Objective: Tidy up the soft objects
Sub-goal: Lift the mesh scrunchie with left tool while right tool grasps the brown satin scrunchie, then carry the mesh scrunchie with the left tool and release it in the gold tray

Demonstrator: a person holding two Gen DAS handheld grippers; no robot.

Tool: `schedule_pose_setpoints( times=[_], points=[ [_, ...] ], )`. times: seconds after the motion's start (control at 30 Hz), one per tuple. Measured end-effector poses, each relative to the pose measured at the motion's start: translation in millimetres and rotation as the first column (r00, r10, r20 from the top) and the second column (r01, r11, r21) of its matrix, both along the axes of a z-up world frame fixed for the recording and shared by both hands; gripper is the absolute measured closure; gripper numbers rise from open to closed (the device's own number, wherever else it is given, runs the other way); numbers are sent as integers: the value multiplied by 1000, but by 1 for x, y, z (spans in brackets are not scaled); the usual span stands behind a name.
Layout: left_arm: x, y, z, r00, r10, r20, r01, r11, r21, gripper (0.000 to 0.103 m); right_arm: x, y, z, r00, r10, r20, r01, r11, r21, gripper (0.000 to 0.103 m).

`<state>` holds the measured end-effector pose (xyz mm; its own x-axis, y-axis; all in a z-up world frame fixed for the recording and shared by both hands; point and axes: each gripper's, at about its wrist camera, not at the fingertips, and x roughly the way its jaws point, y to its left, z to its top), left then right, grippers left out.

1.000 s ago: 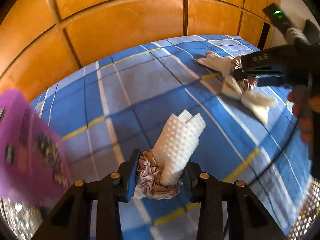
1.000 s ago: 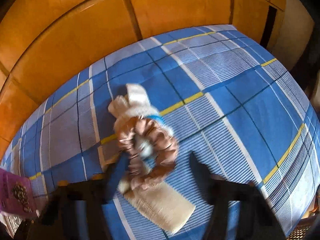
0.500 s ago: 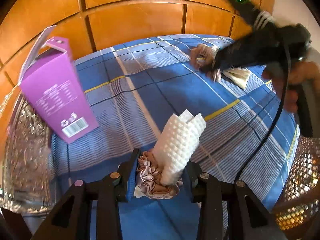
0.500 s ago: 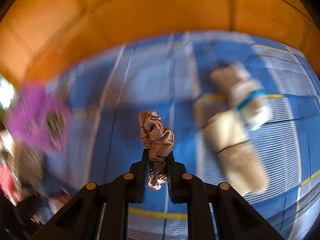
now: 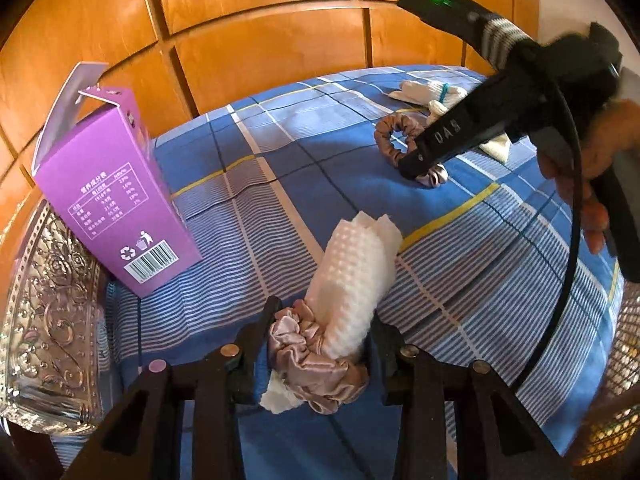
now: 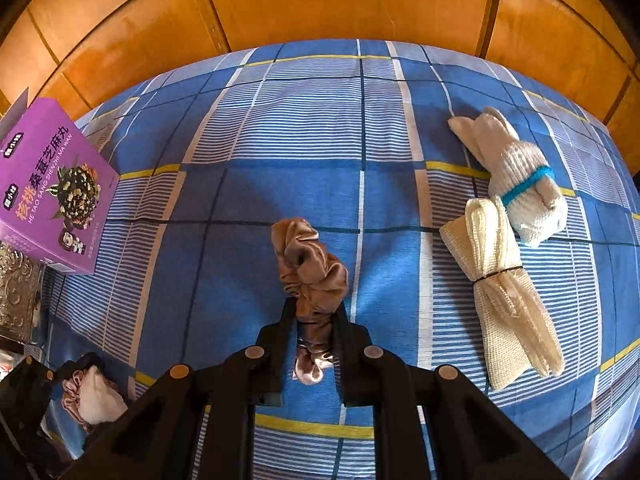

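Satin, in a dusty pink-brown, is what both of your tools grip. Your left hand-held gripper is clamped on a white waffle-textured cloth roll ringed at its base by a satin scrunchie; the roll sticks up and forward between the fingers, tilted slightly right. Your right hand-held gripper is pinched tight on a second scrunchie, which is squeezed flat between the fingers and bunches out ahead of the tips over the blue plaid cloth on the counter. Ahead and to the right of that gripper lie a cream mesh cloth bundle tied with a dark band and, touching its far end, a white knitted bundle with a blue band. Far to the left of it stands a purple box, beside an embossed silver tray. From your left gripper, the box is ahead on the left, and the right gripper is ahead on the right, low over the cloth.
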<state>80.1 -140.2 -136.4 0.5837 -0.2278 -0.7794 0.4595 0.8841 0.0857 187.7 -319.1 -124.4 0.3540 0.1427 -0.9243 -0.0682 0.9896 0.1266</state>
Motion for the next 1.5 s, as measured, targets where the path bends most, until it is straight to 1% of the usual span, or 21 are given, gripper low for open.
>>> schedule_pose_setpoints(
  times=[0.1, 0.17, 0.3, 0.33, 0.43, 0.5, 0.57, 0.67, 0.73, 0.8, 0.93, 1.0, 1.1, 1.13, 1.2, 1.23, 1.3, 1.33, 1.37, 1.43, 1.5],
  points=[
    [10, -1, 13, 1000, 4, -31, -5, 1000, -28, 68, 1, -1, -1, 1000, -8, -6, 8, 1000, 15, 90],
    [15, -3, 27, 1000, 3, -12, -4, 999, -53, 68, 2, -1, -1, 1000, -12, -9, 12, 1000, 22, 90],
    [39, -6, 72, 1000, 10, 17, -7, 991, -134, 68, 2, 1, -1, 1000, 2, 0, -2, 1000, 6, 90],
    [49, -6, 89, 999, 17, 28, -12, 987, -162, 68, 2, 3, -1, 1000, 8, 4, -8, 1000, -4, 90],
    [77, -6, 127, 998, 45, 53, -33, 978, -204, 67, 1, 9, -1, 999, 32, 19, -31, 999, -41, 90],
    [100, 0, 146, 995, 79, 58, -65, 973, -221, 67, 1, 12, -1, 999, 41, 25, -40, 998, -56, 90],
    [126, 14, 167, 986, 145, 79, -125, 967, -221, 67, 0, 11, 0, 999, 46, 28, -45, 997, -61, 90],
    [158, 54, 186, 962, 261, 87, -235, 945, -227, 67, -1, 14, -1, 997, 62, 37, -59, 995, -79, 90],
    [173, 97, 194, 927, 364, 91, -336, 913, -230, 67, 0, 17, -1, 997, 69, 43, -65, 994, -92, 90],
    [179, 138, 198, 889, 448, 94, -418, 879, -231, 67, -1, 19, -1, 996, 80, 50, -74, 991, -107, 90],
    [165, 219, 195, 810, 579, 87, -549, 803, -232, 67, -4, 23, -1, 993, 103, 63, -93, 985, -147, 89],
    [144, 258, 188, 770, 632, 89, -602, 765, -229, 67, -4, 26, -1, 991, 115, 68, -103, 981, -166, 89],
    [108, 301, 171, 727, 681, 82, -651, 723, -231, 67, -6, 29, -1, 988, 132, 78, -114, 974, -197, 88],
    [89, 319, 164, 709, 701, 76, -670, 703, -240, 67, -7, 31, -1, 987, 140, 82, -120, 970, -213, 88],
    [61, 342, 151, 685, 726, 56, -693, 674, -257, 67, -9, 34, -1, 984, 153, 90, -129, 963, -236, 88],
    [39, 358, 143, 669, 742, 40, -708, 652, -271, 67, -10, 35, -1, 983, 158, 94, -131, 960, -245, 88],
    [7, 376, 136, 644, 765, 22, -730, 623, -279, 67, -11, 36, -1, 981, 166, 100, -135, 956, -260, 89],
    [-16, 388, 129, 627, 779, 13, -744, 604, -287, 67, -12, 37, -1, 981, 168, 101, -136, 955, -265, 88],
    [-28, 396, 125, 614, 789, 10, -753, 590, -290, 67, -12, 37, -1, 980, 169, 103, -136, 954, -268, 88],
    [-63, 410, 115, 581, 814, -8, -779, 552, -298, 67, -12, 37, -1, 980, 169, 105, -135, 953, -270, 88],
    [-82, 416, 101, 560, 828, -30, -794, 527, -303, 67, -13, 37, -1, 980, 167, 106, -133, 953, -272, 88]
  ],
)
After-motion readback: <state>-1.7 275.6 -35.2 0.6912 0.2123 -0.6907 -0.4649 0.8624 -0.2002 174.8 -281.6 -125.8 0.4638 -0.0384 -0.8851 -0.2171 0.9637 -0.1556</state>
